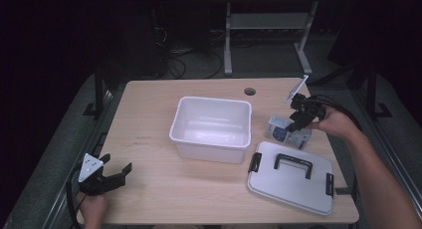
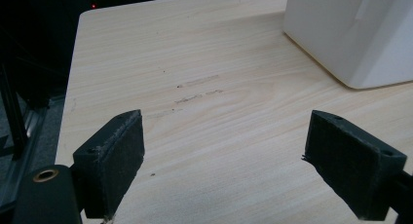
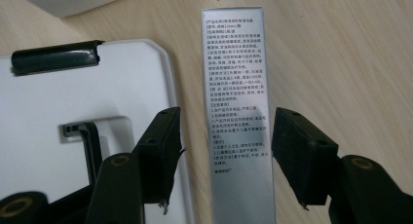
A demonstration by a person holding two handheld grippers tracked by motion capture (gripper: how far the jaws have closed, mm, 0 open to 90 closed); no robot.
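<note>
1. The carton (image 3: 238,117) is lying flat on the table (image 1: 149,139) at centre right of the high view, just beside the grey lid (image 1: 291,176).
2. The right gripper (image 3: 225,143) is straddling the carton, its pads standing clear of both sides.
3. The left gripper (image 2: 224,156) is waiting wide open and empty at lower left, near the white tub (image 1: 211,127).

Lab or workshop room – bare wooden table (image 1: 164,189), metal desk frame (image 1: 268,25) behind, loose floor cables (image 1: 184,59)
</note>
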